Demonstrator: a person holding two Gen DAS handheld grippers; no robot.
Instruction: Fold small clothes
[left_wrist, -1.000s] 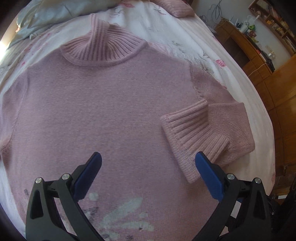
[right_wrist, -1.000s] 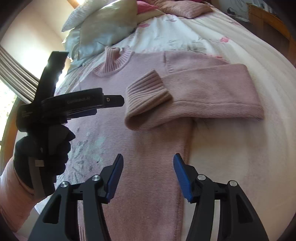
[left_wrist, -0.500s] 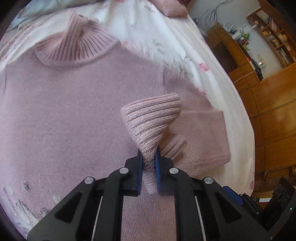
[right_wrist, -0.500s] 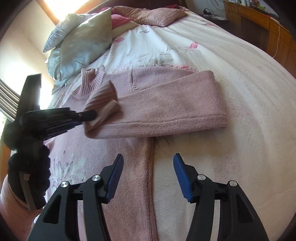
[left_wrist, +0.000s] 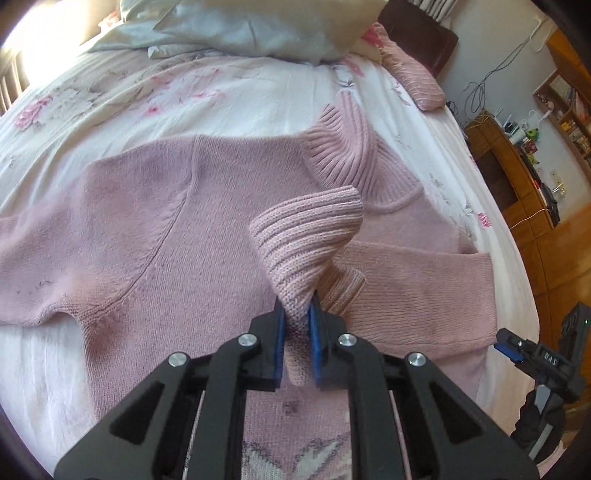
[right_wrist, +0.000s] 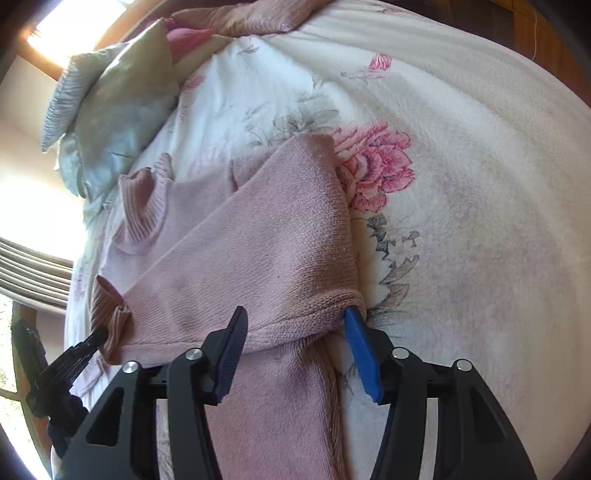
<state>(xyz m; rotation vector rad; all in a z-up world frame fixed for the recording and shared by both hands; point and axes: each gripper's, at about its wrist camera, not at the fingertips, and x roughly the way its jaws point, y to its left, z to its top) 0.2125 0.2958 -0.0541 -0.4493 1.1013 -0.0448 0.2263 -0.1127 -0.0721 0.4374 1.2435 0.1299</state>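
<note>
Floral bedspread (right_wrist: 461, 184) under pink sweater (left_wrist: 177, 229); left gripper (left_wrist: 296, 317) pinches ribbed cuff (left_wrist: 303, 236); right gripper (right_wrist: 295, 328) spread wide at sleeve fold (right_wrist: 325, 295).

pink knit turtleneck sweater (left_wrist: 177, 236) | lay flat on bed | one sleeve folded across body | ribbed cuff (left_wrist: 306, 236) lifted

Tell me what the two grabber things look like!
Both are black plastic with slotted, angled arms, silver bolts and flat blue pads. The left gripper shows its pads edge-on; the right gripper shows them spread. A black glove holds the left one's handle.
</note>
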